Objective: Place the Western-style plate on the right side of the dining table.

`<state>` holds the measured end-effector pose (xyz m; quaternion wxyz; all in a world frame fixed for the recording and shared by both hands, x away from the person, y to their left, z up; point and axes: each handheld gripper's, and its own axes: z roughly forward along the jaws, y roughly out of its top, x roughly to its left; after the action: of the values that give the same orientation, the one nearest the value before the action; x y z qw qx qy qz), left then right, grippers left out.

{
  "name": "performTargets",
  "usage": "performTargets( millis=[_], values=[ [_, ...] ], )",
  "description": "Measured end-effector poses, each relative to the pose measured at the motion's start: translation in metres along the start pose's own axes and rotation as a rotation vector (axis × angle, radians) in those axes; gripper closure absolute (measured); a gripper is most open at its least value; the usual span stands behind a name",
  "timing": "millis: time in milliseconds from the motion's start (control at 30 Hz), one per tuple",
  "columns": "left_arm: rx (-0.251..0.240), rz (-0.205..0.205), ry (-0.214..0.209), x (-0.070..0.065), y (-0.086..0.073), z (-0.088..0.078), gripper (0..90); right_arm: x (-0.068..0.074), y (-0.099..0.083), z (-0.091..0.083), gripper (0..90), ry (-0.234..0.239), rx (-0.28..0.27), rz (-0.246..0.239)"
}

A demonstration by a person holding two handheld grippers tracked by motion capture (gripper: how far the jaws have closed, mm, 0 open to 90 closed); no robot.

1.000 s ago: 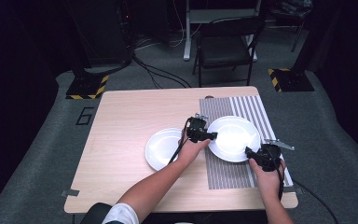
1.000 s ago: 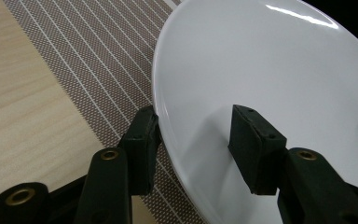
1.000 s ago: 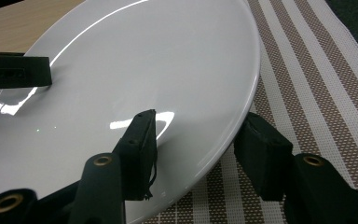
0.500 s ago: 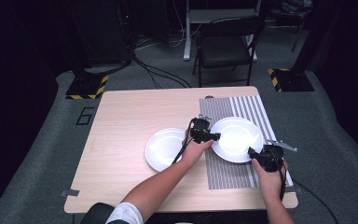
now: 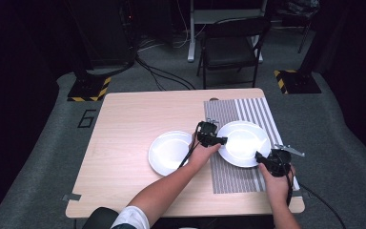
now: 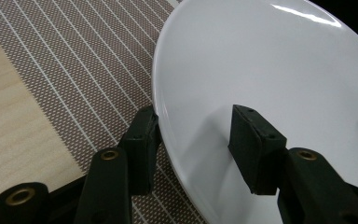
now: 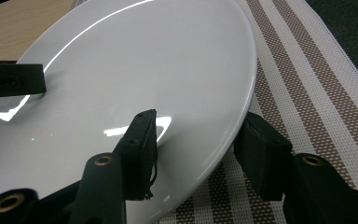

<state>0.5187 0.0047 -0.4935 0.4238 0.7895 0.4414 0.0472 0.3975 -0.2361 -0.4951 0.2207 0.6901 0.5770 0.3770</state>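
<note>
A pale wood table point(image 5: 124, 143) carries a ribbed woven mat point(image 5: 248, 114). Both the left gripper point(image 5: 218, 140) and right gripper point(image 5: 262, 160) clamp the round glossy plate point(image 5: 243, 140) at its rim.

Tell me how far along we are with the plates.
Done: one white plate rests on the bare table. In hand: the left gripper and right gripper clamp opposite rims of the second plate over the striped mat. Left: setting it down and letting go.

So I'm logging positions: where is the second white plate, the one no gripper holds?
In the high view the free plate lies on the bare wooden table, just left of the striped mat and the left gripper.
</note>
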Motion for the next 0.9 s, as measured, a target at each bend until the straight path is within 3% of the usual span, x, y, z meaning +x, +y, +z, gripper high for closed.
performTargets(
  millis=[900],
  values=[
    [0.025,-0.003,0.02,0.001,0.0,0.012,52.7,-0.006,-0.001,0.012,49.2,-0.019,-0.001,0.01]
  ],
)
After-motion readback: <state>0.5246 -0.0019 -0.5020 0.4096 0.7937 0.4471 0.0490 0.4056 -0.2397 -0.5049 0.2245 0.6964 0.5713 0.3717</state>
